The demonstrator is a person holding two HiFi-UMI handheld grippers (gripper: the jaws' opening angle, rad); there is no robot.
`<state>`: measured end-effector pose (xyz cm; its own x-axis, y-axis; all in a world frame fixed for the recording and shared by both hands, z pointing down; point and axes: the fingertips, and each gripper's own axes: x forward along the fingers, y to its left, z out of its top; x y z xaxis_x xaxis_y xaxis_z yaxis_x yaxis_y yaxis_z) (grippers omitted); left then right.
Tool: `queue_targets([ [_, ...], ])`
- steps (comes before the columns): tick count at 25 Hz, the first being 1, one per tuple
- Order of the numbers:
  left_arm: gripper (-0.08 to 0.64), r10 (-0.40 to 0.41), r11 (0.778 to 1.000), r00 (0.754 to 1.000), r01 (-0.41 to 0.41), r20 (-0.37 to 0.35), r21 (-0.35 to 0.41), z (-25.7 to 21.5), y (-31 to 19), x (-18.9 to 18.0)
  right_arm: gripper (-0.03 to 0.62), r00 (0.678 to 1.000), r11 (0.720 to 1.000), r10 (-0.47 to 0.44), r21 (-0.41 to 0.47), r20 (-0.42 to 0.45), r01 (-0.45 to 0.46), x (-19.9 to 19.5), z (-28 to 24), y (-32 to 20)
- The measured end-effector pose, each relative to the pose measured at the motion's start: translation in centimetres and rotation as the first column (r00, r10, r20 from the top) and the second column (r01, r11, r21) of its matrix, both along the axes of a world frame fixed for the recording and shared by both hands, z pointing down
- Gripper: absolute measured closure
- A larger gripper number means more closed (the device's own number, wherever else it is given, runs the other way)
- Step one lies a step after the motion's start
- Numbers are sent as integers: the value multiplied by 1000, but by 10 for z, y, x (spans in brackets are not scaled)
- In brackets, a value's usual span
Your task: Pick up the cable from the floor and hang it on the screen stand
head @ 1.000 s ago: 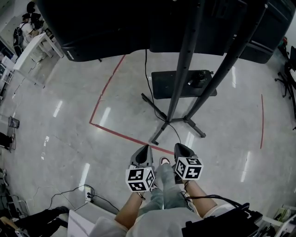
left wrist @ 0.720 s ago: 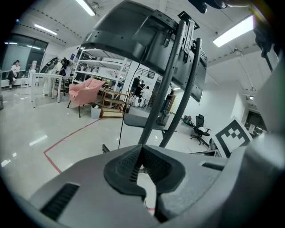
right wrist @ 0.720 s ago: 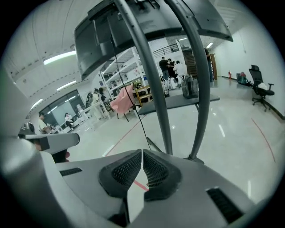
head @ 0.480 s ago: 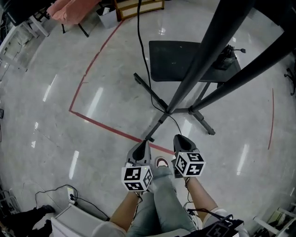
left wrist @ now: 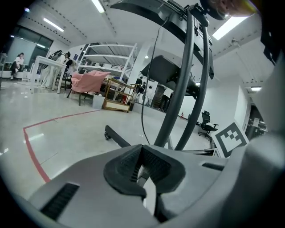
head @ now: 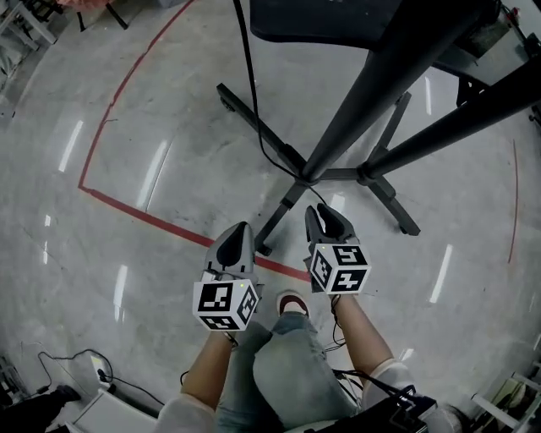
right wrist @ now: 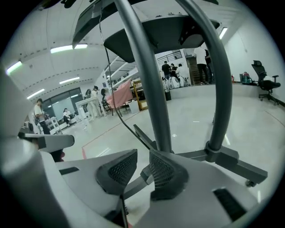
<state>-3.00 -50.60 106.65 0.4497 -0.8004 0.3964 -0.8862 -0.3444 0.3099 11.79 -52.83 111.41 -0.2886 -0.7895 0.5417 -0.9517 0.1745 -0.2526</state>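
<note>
From the head view, a thin black cable [head: 252,84] runs from the picture's top edge down to where the legs of the dark grey metal screen stand [head: 376,89] meet. That view cannot tell whether the cable lies on the glossy grey concrete floor [head: 127,127] or hangs above it. The left gripper view shows it dropping almost straight from high on the stand towards the base, and the right gripper view shows it slanting in behind the nearer pole. Neither claw touches it. The left claw [head: 238,235] is held just short of the near leg, its ribbed pads pressed together on nothing. The right claw [head: 321,218] is beside it and closer to the hub, its pads a narrow gap apart, with only a stand leg showing through. The stand has two poles and four splayed legs, and its dark flat shelf [head: 338,21] is cut off at the top. The cable's lower end is lost among the legs. One line of red tape [head: 152,216] crosses the floor. Only the gripper views show the far room: a pink-draped frame [left wrist: 91,80] and several distant people, too small to count.
</note>
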Motion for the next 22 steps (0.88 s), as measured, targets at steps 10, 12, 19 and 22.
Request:
queue_targets([
  [10, 557, 2, 999, 1000, -3, 17, 36, 77, -34, 3, 500, 988, 997, -12, 78, -151, 24, 3, 85, -54],
  [12, 557, 7, 999, 1000, -8, 23, 34, 81, -35, 3, 500, 984, 997, -14, 74, -179, 28, 0, 91, -58],
  [19, 557, 0, 999, 1000, 0, -1, 38, 81, -45, 4, 500, 958, 998, 39, 62, -284, -22, 5, 107, -74],
  [22, 557, 2, 999, 1000, -2, -7, 39, 82, -45, 5, 500, 956, 997, 62, 54, -286, -48, 5, 113, -76],
])
